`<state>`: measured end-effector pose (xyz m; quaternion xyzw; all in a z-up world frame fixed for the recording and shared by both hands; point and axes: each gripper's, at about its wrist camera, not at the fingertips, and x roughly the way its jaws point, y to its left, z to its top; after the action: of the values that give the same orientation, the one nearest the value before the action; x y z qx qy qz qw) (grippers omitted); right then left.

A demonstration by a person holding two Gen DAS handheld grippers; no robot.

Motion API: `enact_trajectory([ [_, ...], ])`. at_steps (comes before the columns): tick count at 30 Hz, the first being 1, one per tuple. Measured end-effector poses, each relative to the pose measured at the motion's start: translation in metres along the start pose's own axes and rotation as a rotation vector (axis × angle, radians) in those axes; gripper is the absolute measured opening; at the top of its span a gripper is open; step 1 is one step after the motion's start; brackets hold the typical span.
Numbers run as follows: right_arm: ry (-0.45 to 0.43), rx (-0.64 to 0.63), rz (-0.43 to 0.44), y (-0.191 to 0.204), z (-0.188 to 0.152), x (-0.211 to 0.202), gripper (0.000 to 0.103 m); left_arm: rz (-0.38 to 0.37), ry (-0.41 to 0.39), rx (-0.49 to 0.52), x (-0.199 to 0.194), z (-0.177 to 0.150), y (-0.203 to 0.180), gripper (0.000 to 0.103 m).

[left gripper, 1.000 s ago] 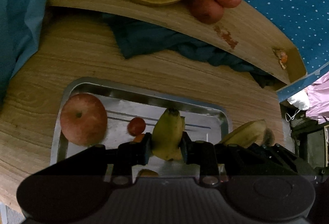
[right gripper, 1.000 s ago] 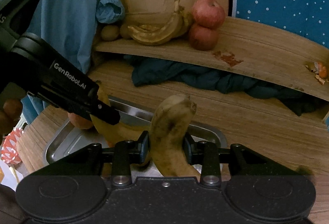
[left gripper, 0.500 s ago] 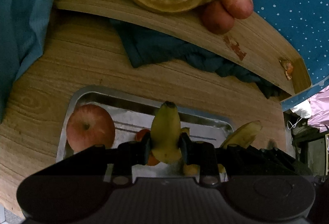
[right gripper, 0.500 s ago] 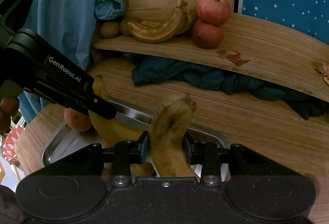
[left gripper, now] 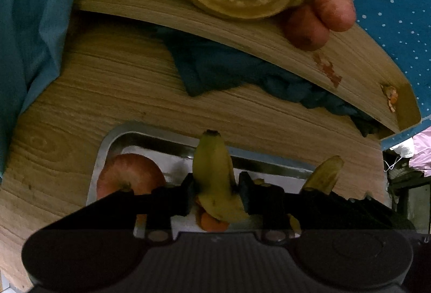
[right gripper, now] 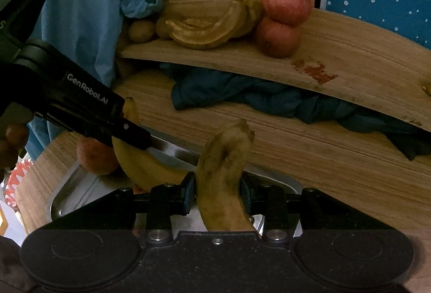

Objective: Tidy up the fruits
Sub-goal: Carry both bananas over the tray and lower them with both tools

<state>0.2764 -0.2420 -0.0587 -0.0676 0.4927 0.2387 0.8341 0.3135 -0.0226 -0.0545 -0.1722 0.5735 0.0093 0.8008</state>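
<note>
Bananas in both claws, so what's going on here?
A person is sorting fruit with two handheld claws. The left claw is shut on a yellow banana, the right claw on a browner banana, both over a metal tray holding an apple. On the wooden shelf behind sit more bananas and two apples.

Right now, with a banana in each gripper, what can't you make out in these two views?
- Left wrist view: the tray's near half and the small orange fruit are partly hidden by the left gripper and its banana.
- Right wrist view: the tray apple is mostly hidden by the left gripper's body.
- Right banana's lower end is cut off by the right gripper.
</note>
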Motion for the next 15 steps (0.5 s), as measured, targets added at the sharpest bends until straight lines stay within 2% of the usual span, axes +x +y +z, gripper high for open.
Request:
enact_trajectory([
  [15,0.031,0.006,-0.002,0.001,0.004,0.016,0.037,0.011,0.012,-0.006,0.014,0.012,0.011,0.042],
])
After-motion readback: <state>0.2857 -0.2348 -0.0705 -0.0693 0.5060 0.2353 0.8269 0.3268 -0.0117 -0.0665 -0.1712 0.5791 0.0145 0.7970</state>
